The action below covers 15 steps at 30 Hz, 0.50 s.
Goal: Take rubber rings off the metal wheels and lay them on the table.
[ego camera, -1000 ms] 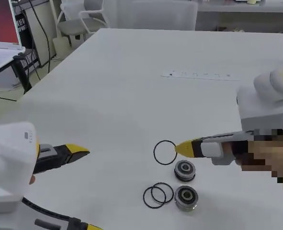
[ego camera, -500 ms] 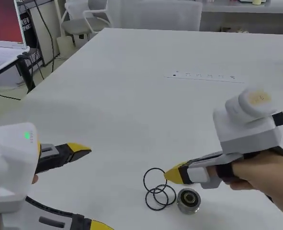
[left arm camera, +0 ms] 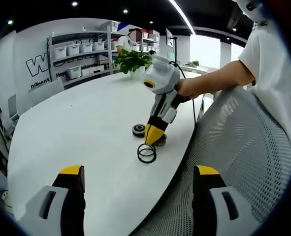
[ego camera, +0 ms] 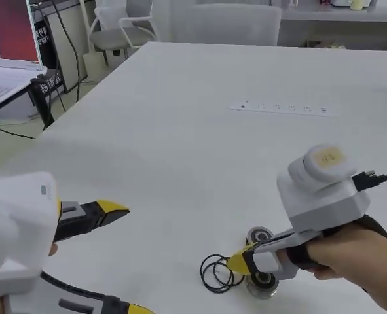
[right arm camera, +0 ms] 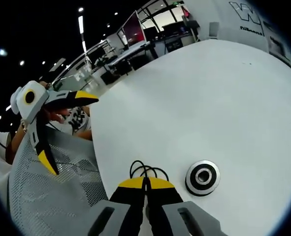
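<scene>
We hold the right hand-held gripper (ego camera: 236,263) low over the white desk (ego camera: 200,131), its jaws pressed together and its yellow tips right at a small pile of black rubber rings (ego camera: 216,273). We cannot tell whether a ring is pinched. One metal wheel (ego camera: 259,234) sits just behind the tips, and another wheel (ego camera: 264,284) lies partly hidden under the gripper. The left hand-held gripper (left arm camera: 138,172) is well apart from them, near the desk's edge, with its jaws wide apart and nothing between them.

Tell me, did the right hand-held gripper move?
Yes. The right hand-held gripper came nearer the person, from beyond the far wheel to the rings.
</scene>
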Each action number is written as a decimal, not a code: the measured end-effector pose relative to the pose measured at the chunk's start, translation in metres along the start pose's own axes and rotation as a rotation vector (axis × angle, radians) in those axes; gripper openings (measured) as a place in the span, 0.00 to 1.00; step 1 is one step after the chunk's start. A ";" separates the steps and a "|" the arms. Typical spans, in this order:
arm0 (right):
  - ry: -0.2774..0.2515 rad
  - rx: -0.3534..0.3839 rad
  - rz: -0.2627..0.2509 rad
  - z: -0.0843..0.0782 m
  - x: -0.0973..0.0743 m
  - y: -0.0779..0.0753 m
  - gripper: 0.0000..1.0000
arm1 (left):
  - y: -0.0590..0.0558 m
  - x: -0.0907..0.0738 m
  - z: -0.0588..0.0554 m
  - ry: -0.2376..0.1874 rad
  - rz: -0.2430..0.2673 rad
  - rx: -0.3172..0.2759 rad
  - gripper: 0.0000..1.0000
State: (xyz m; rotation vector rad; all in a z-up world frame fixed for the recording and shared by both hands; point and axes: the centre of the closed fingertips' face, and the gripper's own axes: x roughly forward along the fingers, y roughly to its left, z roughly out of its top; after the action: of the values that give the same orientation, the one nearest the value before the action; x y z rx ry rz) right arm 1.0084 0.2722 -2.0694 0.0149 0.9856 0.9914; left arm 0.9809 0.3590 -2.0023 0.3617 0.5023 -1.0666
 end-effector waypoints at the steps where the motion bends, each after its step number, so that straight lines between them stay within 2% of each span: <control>1: 0.001 0.003 -0.001 0.000 0.000 -0.001 0.00 | 0.000 0.000 0.000 0.001 0.000 -0.001 0.89; 11: 0.024 0.042 -0.012 -0.006 -0.004 -0.007 0.00 | 0.001 0.000 -0.001 0.006 0.003 -0.001 0.88; 15: 0.028 0.021 -0.024 -0.006 -0.003 -0.008 0.00 | 0.001 0.000 -0.002 0.008 0.004 -0.001 0.88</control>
State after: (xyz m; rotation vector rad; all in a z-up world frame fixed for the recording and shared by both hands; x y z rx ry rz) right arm 1.0094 0.2626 -2.0744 0.0068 1.0203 0.9612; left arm 0.9814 0.3602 -2.0037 0.3661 0.5085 -1.0611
